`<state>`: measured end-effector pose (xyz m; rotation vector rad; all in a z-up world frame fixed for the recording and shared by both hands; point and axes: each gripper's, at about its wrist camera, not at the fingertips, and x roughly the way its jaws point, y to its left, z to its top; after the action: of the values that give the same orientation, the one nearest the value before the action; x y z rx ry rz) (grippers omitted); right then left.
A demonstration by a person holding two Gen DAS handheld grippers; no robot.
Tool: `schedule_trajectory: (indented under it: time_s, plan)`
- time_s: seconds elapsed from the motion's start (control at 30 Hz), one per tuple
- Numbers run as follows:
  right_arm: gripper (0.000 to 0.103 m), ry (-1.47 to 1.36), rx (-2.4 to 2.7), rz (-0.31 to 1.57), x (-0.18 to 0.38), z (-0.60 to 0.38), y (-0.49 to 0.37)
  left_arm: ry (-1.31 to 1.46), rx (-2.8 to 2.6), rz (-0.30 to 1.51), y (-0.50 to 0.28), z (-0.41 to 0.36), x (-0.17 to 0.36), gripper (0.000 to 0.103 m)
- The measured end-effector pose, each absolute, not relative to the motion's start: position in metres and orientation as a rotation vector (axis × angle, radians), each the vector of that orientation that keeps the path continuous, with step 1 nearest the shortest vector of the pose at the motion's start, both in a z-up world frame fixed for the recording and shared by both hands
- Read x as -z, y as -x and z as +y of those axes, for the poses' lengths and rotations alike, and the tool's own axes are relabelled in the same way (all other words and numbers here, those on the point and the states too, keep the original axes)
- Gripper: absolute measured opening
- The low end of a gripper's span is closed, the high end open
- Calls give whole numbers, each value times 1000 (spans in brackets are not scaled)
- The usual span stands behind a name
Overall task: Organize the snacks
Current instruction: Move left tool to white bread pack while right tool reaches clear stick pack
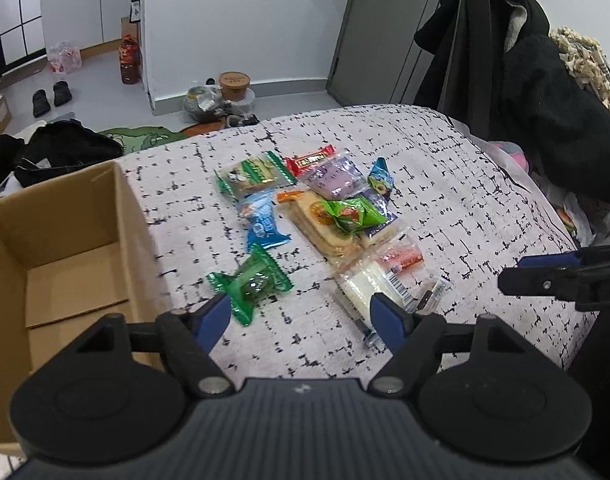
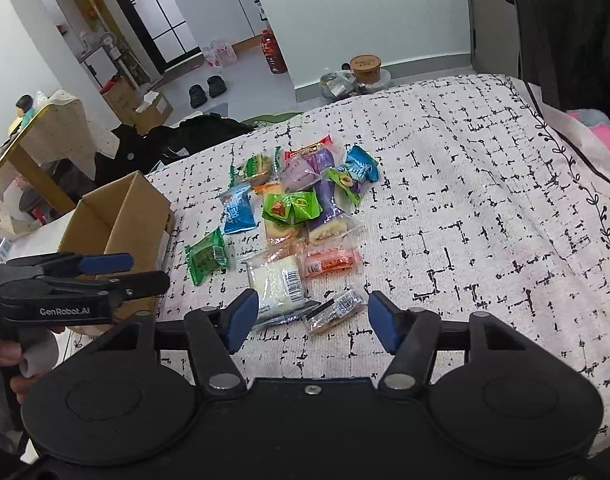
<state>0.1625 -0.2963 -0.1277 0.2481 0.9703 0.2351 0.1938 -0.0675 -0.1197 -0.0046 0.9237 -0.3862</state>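
A pile of wrapped snacks (image 1: 329,208) lies on a white, black-flecked cloth (image 1: 445,168). An open cardboard box (image 1: 65,240) stands at the cloth's left edge, its floor bare. My left gripper (image 1: 301,316) is open, just short of a green wrapped snack (image 1: 251,284) and a clear packet with a white cake (image 1: 365,288). My right gripper (image 2: 313,316) is open, just short of the white cake packet (image 2: 277,284) and a small clear packet (image 2: 335,310). The pile (image 2: 301,200), the green snack (image 2: 207,256) and the box (image 2: 117,216) show in the right view too.
Dark coats (image 1: 545,92) hang at the right. Black clothes (image 1: 61,148), slippers (image 1: 51,96), a bottle (image 1: 129,60) and a brown tub (image 1: 235,84) are on the floor beyond. A small covered table (image 2: 45,140) stands far left.
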Motion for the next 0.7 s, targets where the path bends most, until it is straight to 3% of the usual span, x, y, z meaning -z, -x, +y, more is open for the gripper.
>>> schedule_trajectory:
  time_s: [0.2, 0.4, 0.7]
  plan:
    - [53, -282, -208, 986, 142, -297, -172, 10, 412, 942, -203, -86, 131, 75]
    - [42, -328, -178, 1017, 160, -302, -179, 35, 434, 974, -215, -104, 146, 67]
    - [37, -392, -166, 1065, 184, -305, -191, 54, 471, 1016, -228, -127, 168, 63]
